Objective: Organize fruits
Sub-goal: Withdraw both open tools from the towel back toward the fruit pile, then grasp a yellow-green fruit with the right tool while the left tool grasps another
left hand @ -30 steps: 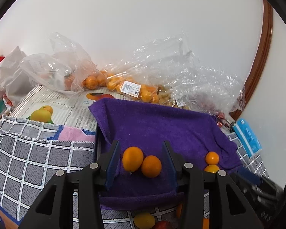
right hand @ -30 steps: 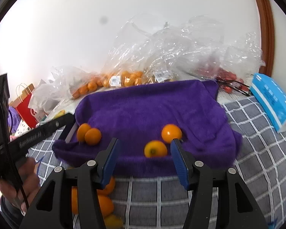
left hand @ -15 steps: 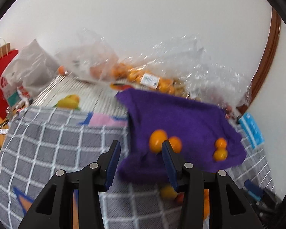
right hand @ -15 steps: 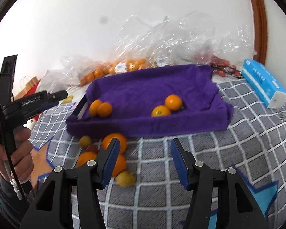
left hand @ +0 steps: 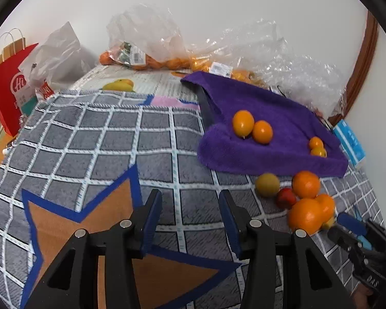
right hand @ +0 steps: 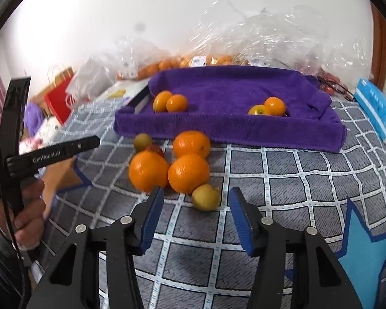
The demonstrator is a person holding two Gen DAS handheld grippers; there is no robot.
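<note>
A tray lined with a purple towel [right hand: 231,128] holds two pairs of small oranges [right hand: 170,101] [right hand: 269,106]. In front of it, on the grey checked cloth, lie three big oranges [right hand: 187,172], a red fruit [right hand: 155,149] and two small yellow-green fruits [right hand: 142,141]. My right gripper [right hand: 196,193] hangs low over the cloth with its jaws closing. The nearer yellow-green fruit [right hand: 205,200] lies between its fingertips, and the pads do not touch it. My left gripper [left hand: 190,195] stands open over bare cloth, left of the pile [left hand: 306,184], with nothing between its fingers.
Clear plastic bags of oranges [left hand: 151,61] are heaped along the wall behind the tray [left hand: 270,103]. A red paper bag [left hand: 5,87] stands at the far left. A blue tissue pack [right hand: 375,108] lies right of the tray. A hand [right hand: 28,206] holds the left gripper.
Both grippers have drawn back from the tray and sunk toward the cloth. The left one has swung left, off the tray. The right one's jaws have narrowed around the yellow-green fruit.
</note>
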